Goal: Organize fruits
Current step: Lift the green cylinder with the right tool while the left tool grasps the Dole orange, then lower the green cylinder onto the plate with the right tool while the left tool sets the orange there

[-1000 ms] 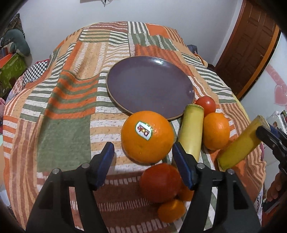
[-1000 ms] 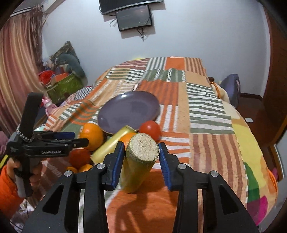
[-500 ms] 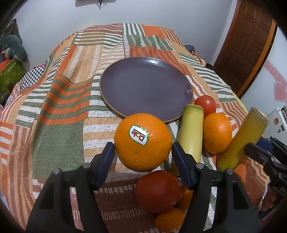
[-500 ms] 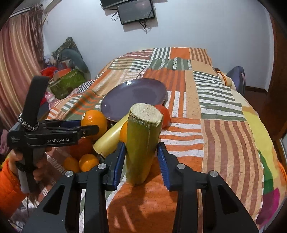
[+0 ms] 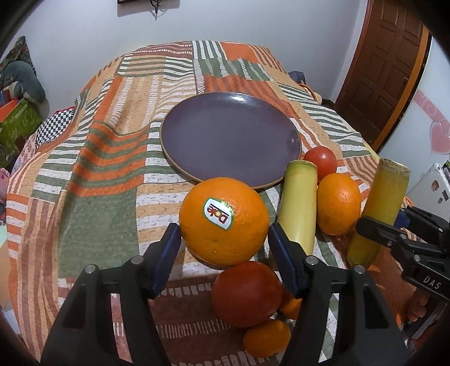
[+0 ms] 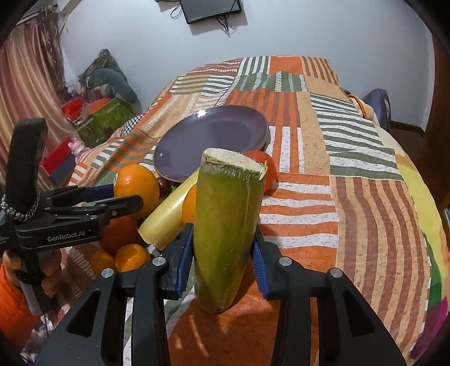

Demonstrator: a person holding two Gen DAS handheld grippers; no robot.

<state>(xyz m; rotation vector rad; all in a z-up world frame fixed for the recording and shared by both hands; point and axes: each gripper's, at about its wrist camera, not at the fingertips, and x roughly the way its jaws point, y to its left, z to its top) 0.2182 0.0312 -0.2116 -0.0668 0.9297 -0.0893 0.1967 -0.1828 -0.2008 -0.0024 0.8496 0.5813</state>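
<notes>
My left gripper (image 5: 223,243) is shut on a large orange with a Dole sticker (image 5: 223,221) and holds it above the bedspread, just in front of the empty purple plate (image 5: 230,138). My right gripper (image 6: 225,254) is shut on a green-yellow sugarcane piece (image 6: 227,225), held nearly upright; it also shows in the left wrist view (image 5: 379,208). On the spread lie a second pale sugarcane piece (image 5: 299,202), a smaller orange (image 5: 339,204), a tomato (image 5: 320,160), a bigger tomato (image 5: 247,292) and small tangerines (image 5: 265,337).
A striped patchwork bedspread (image 5: 98,174) covers the bed. A brown door (image 5: 385,62) stands at the right, boxes and clutter (image 6: 101,118) at the left, a wall monitor (image 6: 211,9) behind. The bed drops off at the right edge (image 6: 427,214).
The left gripper has lifted the Dole orange and moved it towards the plate. The right gripper has raised the sugarcane piece and tipped it from leaning to nearly upright.
</notes>
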